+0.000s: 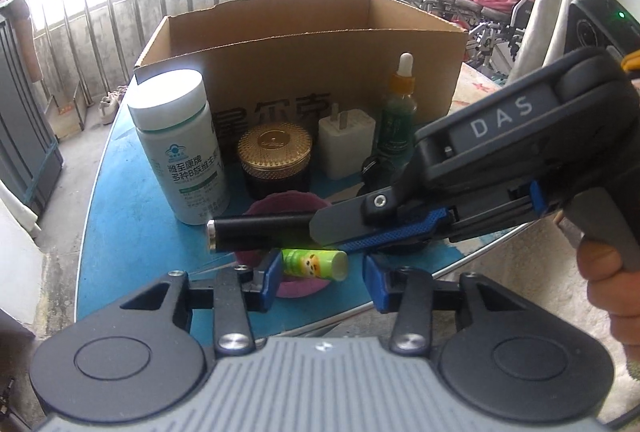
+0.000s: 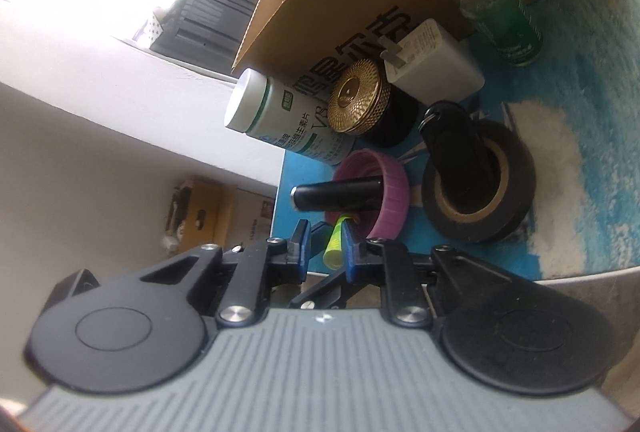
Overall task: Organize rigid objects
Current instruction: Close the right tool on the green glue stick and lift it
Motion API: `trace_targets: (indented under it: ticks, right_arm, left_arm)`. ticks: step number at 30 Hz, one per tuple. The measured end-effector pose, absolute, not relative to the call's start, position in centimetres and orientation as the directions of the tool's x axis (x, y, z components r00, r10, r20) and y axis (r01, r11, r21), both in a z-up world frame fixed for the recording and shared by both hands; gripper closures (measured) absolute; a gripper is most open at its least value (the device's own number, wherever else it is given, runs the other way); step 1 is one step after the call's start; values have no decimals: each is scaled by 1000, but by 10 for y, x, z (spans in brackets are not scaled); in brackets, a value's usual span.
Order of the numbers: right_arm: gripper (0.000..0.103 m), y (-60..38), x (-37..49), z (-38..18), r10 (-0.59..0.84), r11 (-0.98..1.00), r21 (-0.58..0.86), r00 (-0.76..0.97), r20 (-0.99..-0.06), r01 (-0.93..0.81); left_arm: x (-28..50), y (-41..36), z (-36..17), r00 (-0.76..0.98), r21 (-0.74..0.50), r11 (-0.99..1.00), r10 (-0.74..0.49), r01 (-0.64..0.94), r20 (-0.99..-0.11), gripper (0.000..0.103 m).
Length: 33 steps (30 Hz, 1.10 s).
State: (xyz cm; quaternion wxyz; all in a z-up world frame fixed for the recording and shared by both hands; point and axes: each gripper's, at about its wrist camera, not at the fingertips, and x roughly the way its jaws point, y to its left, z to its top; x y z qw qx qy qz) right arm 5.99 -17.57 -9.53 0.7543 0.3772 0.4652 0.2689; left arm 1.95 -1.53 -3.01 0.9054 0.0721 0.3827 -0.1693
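Black tube lies across the purple lid, pinched at its near end by the right gripper, whose jaws are pressed onto it. Left gripper hovers low over the surface with jaws spread around the green stick, one pad touching it. In the right wrist view a tape roll sits beside the lid. Behind stand a white bottle, gold-lidded jar, charger and dropper bottle, all just before the cardboard box.
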Motion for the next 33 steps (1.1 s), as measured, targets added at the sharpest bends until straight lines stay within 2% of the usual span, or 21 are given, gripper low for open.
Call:
trace_targets:
  ticks: [2,12,19,25,33]
  right_arm:
    - [88,-175,62,-95,756,573,818,419,-502,-55]
    - [85,-174,73,-98,776,561,827,373,-508,-41]
    - [83,-170,83,-100,778,575,817,326,-537,-29]
    - [78,-166,95,-106,798,558,830,268,-539,7]
    - [77,-172,100,-119,839,485,867,220,-498,114]
  left_arm:
    - [20,-16,-31,647,13,925,-257,381,-718,65]
    - [16,-13,-31,661,25,927,-249,375,-708,71]
    - [17,-6,-28,662,-18,933,-269,360,-700,75]
    - [19,7,-25,650,-113,924,-339,364,-680,76]
    - [22,10,-24,650,-148,925,-353,349,-673,76]
